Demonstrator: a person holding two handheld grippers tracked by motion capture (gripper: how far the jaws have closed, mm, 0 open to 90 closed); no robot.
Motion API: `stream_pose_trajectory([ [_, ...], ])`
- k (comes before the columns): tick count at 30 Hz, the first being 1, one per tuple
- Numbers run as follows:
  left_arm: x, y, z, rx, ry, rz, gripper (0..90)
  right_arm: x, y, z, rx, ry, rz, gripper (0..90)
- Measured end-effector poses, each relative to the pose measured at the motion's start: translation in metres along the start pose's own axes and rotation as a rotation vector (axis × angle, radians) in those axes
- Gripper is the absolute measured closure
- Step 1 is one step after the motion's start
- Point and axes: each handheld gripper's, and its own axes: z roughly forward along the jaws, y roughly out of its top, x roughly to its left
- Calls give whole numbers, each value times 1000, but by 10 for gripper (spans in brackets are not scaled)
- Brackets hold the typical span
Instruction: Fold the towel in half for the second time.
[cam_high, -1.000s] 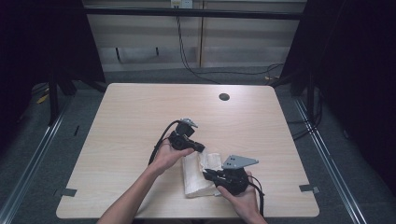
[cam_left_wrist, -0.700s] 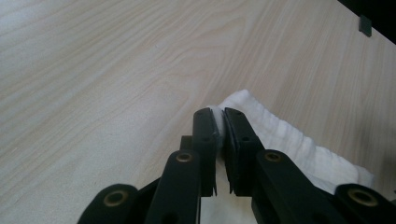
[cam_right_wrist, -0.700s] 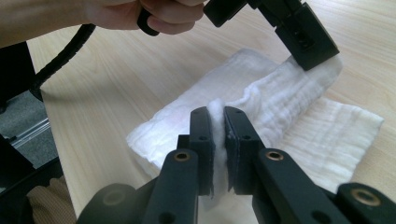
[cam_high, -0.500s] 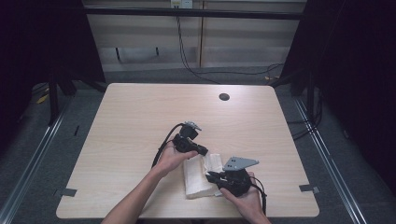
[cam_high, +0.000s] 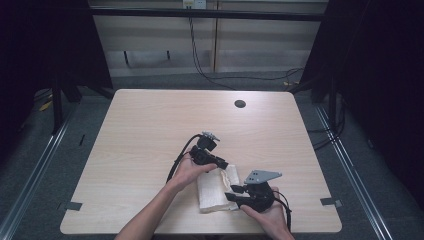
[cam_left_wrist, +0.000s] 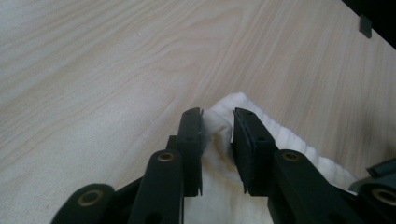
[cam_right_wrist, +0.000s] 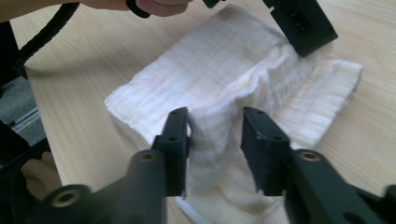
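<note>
You have two grippers on one cloth, and one table (cam_high: 140, 130) under it all.

Start at the left. Your left hand (cam_high: 186, 172) holds the left gripper (cam_high: 220, 165) near the table's middle, its tip at the far corner of the cloth (cam_high: 215, 189). In the left gripper view that gripper (cam_left_wrist: 217, 128) has a raised fold of the cloth (cam_left_wrist: 219, 128) standing between its two jaws. The jaws have just been opening; a thin gap shows beside the fold on the right jaw's side, and the left jaw sits right against it. The grip is released, with the fold loose between the pads.

The cloth is one white, ribbed piece, folded into a rough rectangle. It lies on the near half of the table, right of centre, between your two hands.

To the right, your right hand (cam_high: 265, 212) holds the right gripper (cam_high: 234, 192) at the cloth's near right edge, one grey three-cornered plate (cam_high: 261, 176) on top of it. In the right gripper view this gripper (cam_right_wrist: 215, 135) has also just been opening. A lifted ridge of the cloth (cam_right_wrist: 187, 79) stands between its jaws, touching the left jaw and clear of the right one, so it too has let go. One jaw of the left gripper (cam_right_wrist: 303, 23) shows at the cloth's far corner there.

One dark round hole (cam_high: 240, 104) sits in the table's far side, well apart from everything.
</note>
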Motion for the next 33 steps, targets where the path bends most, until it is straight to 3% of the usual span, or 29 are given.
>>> stream_pose_trajectory([
  [4,-2,3,-2,-40,-26,4,604,-2,-4,-3,-5,-29,11,449],
  [8,-3,6,-7,-86,-32,17,474,-12,-2,-12,-49,-54,44,365],
  [11,-4,6,-15,-121,-12,33,401,-20,0,-19,-71,-83,60,327],
  [16,-7,0,-38,-135,36,52,332,-29,2,-34,-112,-112,81,312],
  [25,-6,-33,-87,-189,107,68,298,-47,-9,-61,-145,-180,120,313],
  [28,-4,-49,-100,-187,94,61,306,-53,-11,-68,-146,-196,129,318],
  [30,-6,-62,-106,-187,127,71,315,-58,-13,-71,-138,-211,122,320],
  [33,-8,-81,-118,-188,143,65,315,-65,-19,-76,-146,-228,146,320],
])
